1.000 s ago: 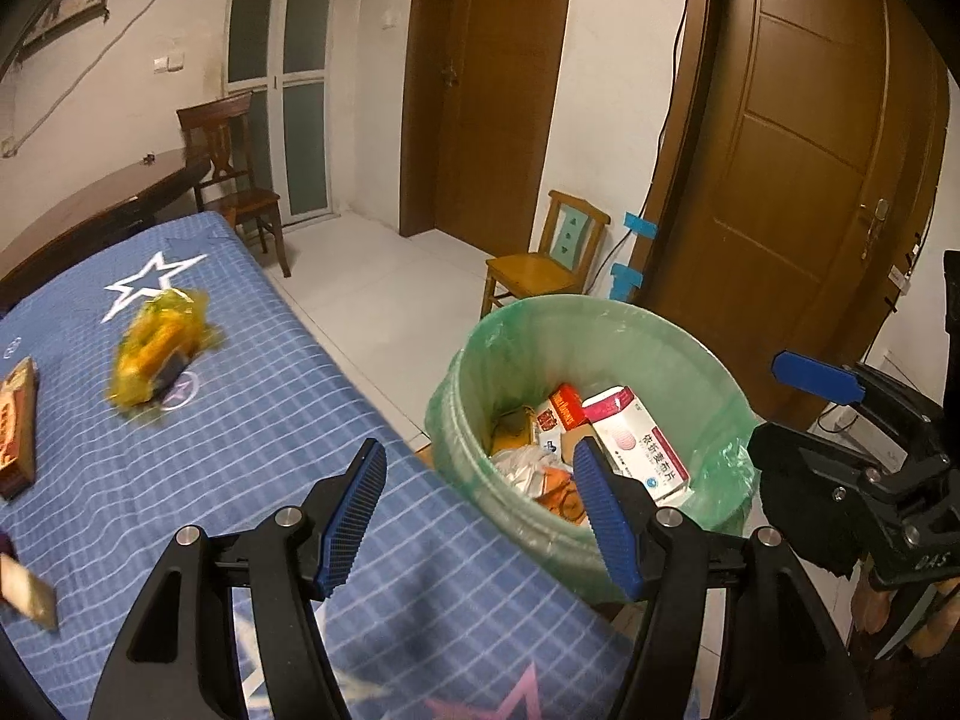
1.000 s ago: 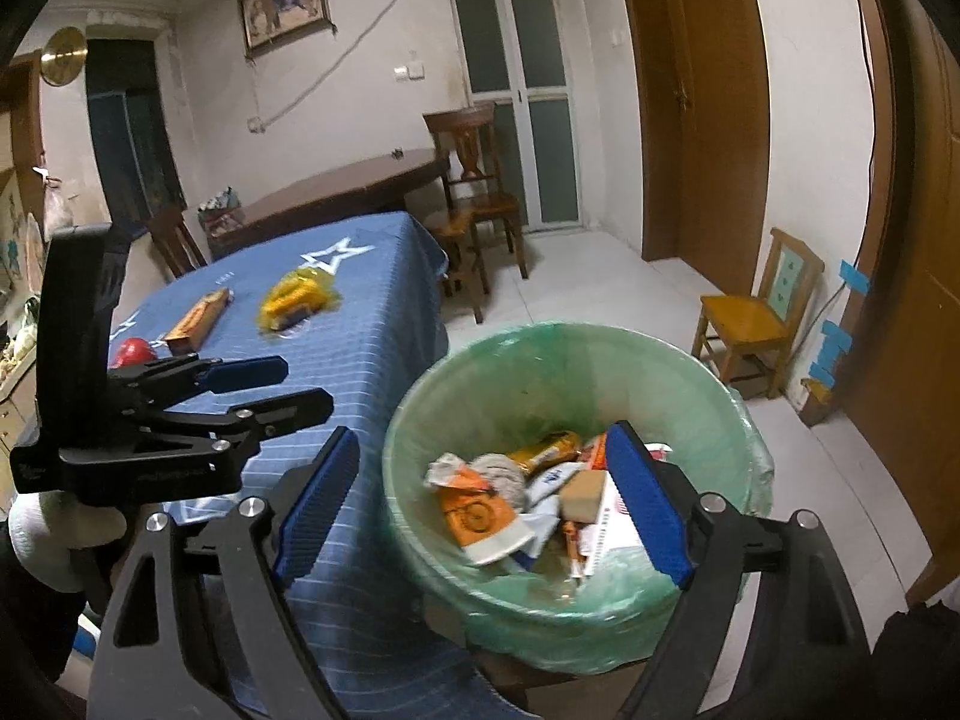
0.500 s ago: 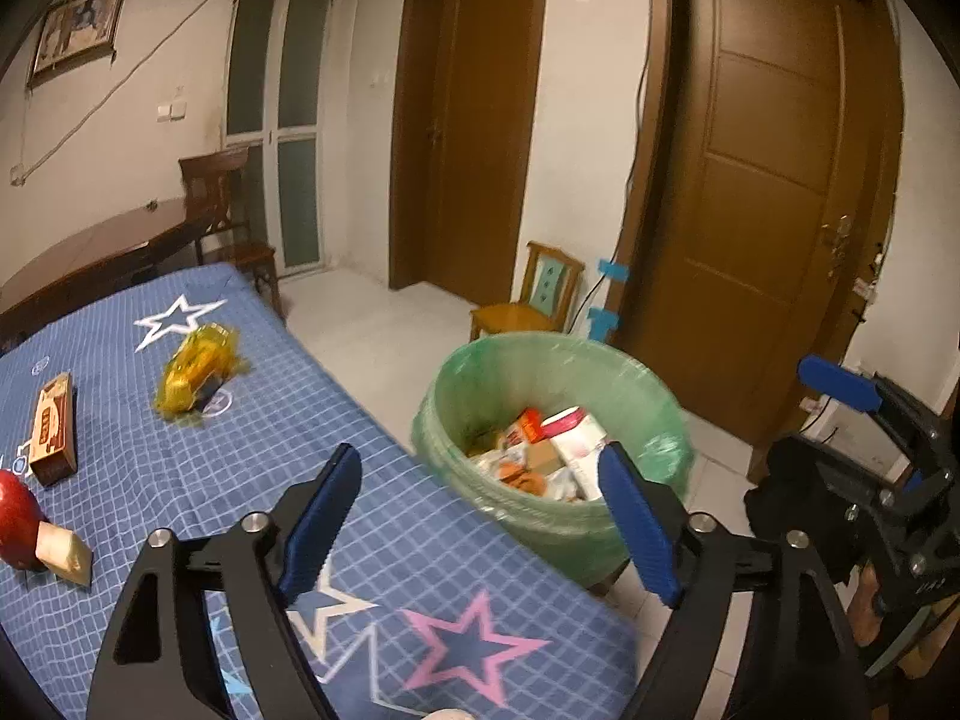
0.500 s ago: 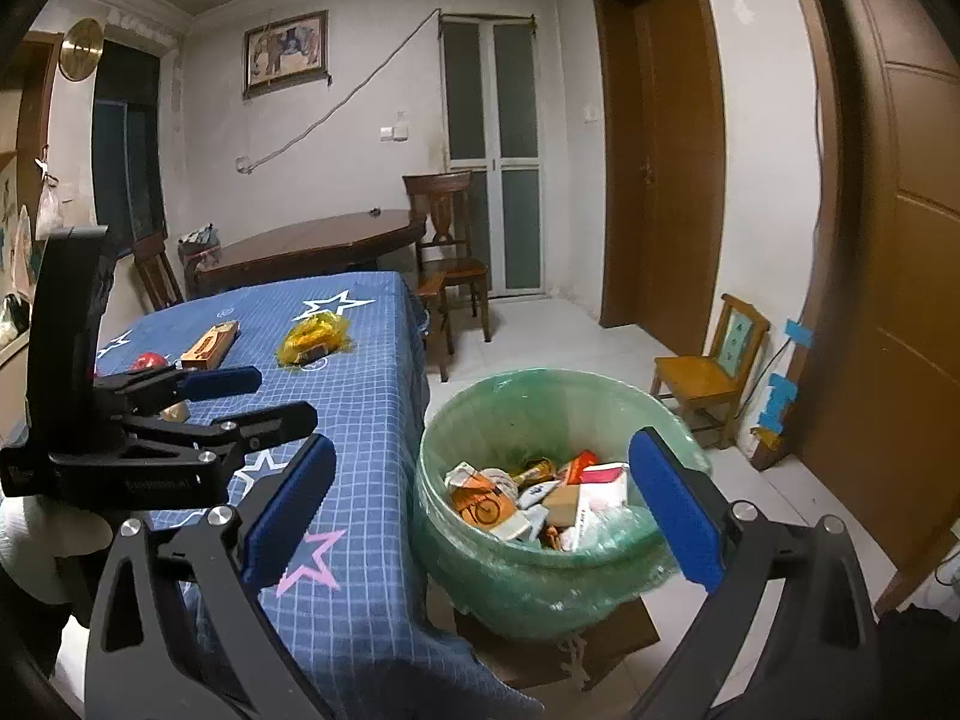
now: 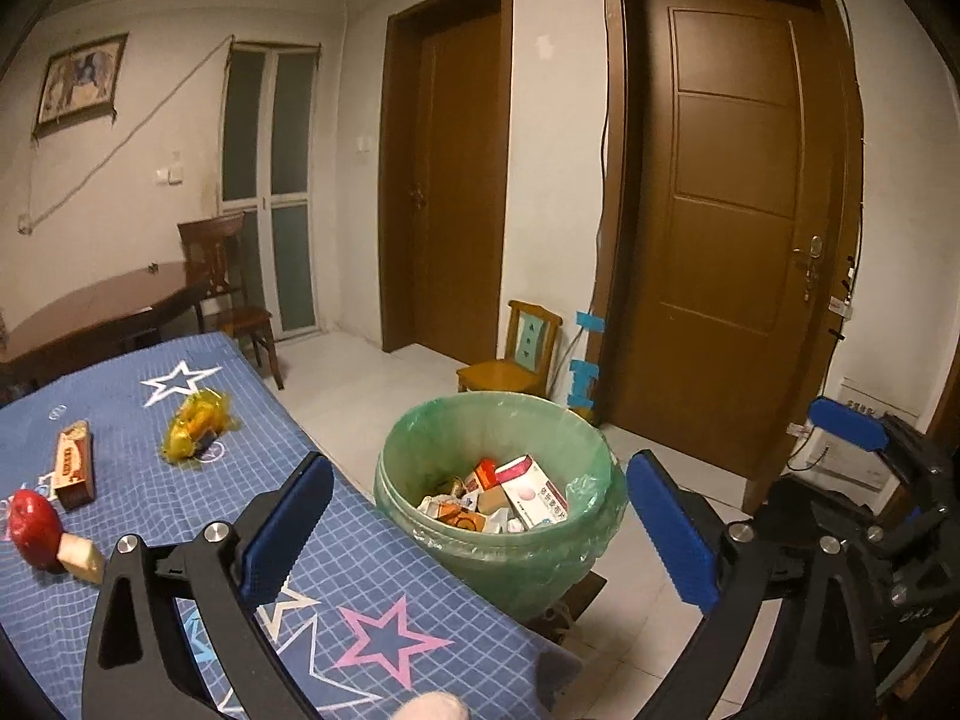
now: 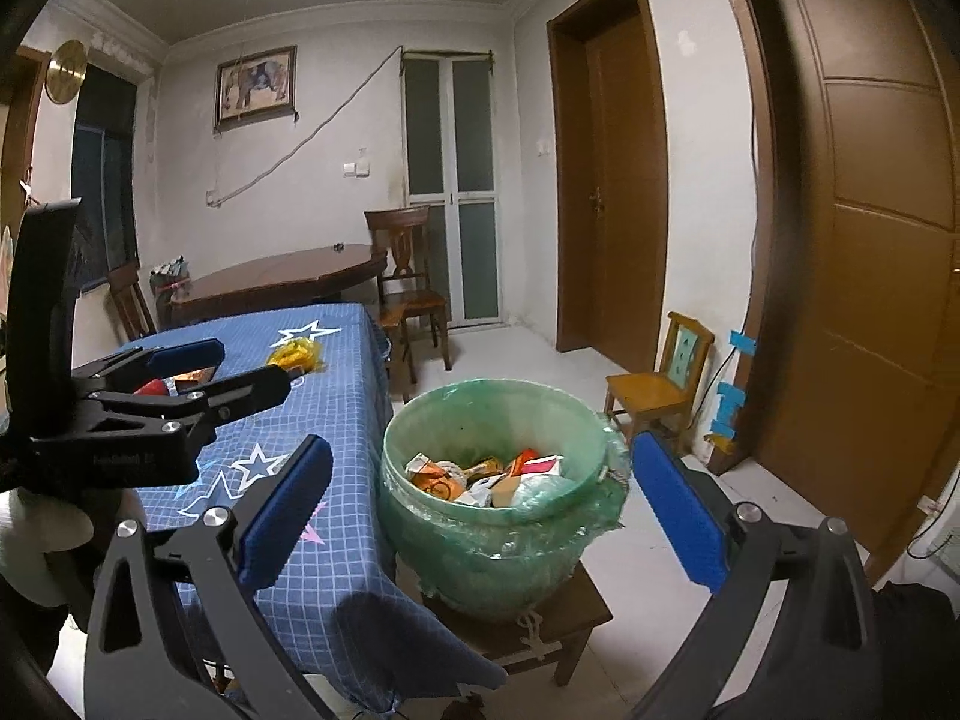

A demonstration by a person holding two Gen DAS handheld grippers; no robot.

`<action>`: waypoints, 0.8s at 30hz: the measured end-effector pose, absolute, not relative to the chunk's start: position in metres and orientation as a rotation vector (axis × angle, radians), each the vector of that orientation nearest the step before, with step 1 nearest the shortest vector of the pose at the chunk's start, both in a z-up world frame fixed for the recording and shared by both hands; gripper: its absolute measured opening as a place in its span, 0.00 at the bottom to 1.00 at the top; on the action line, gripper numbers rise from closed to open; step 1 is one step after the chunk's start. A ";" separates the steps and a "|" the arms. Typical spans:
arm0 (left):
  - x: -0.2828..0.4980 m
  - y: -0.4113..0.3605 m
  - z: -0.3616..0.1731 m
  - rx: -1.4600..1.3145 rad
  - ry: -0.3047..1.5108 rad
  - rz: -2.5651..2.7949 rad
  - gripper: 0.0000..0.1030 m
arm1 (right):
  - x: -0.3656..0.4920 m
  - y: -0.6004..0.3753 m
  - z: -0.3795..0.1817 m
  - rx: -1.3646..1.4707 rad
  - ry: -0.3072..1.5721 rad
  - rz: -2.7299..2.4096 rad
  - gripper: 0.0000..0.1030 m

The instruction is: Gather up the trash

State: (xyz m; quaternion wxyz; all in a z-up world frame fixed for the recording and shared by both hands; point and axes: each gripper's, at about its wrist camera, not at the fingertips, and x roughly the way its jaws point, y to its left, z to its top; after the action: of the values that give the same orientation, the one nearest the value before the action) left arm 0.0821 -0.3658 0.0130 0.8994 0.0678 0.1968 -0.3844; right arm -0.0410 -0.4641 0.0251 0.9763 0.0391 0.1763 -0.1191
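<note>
Left gripper point(image 5: 480, 534) — jaws have just been opening, now spread wide, nothing between the pads. Right gripper point(image 6: 486, 510) likewise: wide apart, empty. Both face the bin point(image 5: 420, 456), a round tub lined with a green bag, standing on a low stool point(image 6: 576, 606) just beside the table point(image 5: 372, 576). Trash point(image 5: 531, 492) inside: crumpled wrappers, orange packets, 1 pink-and-white box on top. On the blue star-print cloth — yellow wrapper point(image 5: 195, 429), brown box point(image 5: 73, 471), red object point(image 5: 33, 531).

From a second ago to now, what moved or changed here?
Both grippers, left and right, pulled back and up from the green-lined trash bin, their fingers just opening wide with nothing between them. The bin's trash and the yellow wrapper on the table stayed put.
</note>
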 end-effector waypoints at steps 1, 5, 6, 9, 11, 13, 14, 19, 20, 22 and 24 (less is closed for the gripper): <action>0.077 -0.366 0.015 0.144 0.403 -0.779 0.95 | -0.047 -0.465 0.028 0.083 0.339 -0.246 0.94; 0.062 -0.361 0.015 0.141 0.398 -0.742 0.95 | -0.063 -0.463 0.033 0.089 0.289 -0.270 0.94; 0.059 -0.359 0.014 0.140 0.404 -0.731 0.95 | -0.066 -0.462 0.033 0.088 0.282 -0.274 0.94; 0.050 -0.358 0.009 0.155 0.408 -0.705 0.95 | -0.073 -0.461 0.029 0.087 0.267 -0.289 0.94; 0.048 -0.354 0.006 0.153 0.412 -0.710 0.95 | -0.074 -0.461 0.024 0.096 0.269 -0.292 0.94; 0.042 -0.350 0.003 0.166 0.399 -0.700 0.95 | -0.072 -0.461 0.018 0.101 0.283 -0.295 0.94; 0.039 -0.349 0.001 0.171 0.392 -0.697 0.95 | -0.072 -0.462 0.015 0.105 0.286 -0.293 0.94; 0.032 -0.340 -0.007 0.180 0.389 -0.692 0.95 | -0.070 -0.460 0.009 0.115 0.294 -0.288 0.94; 0.031 -0.338 -0.007 0.180 0.388 -0.685 0.95 | -0.070 -0.458 0.009 0.113 0.294 -0.286 0.94; 0.031 -0.335 -0.008 0.178 0.386 -0.676 0.95 | -0.069 -0.456 0.010 0.109 0.292 -0.281 0.94; 0.031 -0.331 -0.007 0.172 0.378 -0.664 0.95 | -0.070 -0.453 0.011 0.104 0.289 -0.277 0.94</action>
State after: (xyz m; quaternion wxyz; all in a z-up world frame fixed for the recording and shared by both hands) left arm 0.0311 -0.3309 -0.0072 0.9243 0.0836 0.1844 -0.3236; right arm -0.0698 -0.4531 0.0107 0.9787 0.0517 0.1434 -0.1376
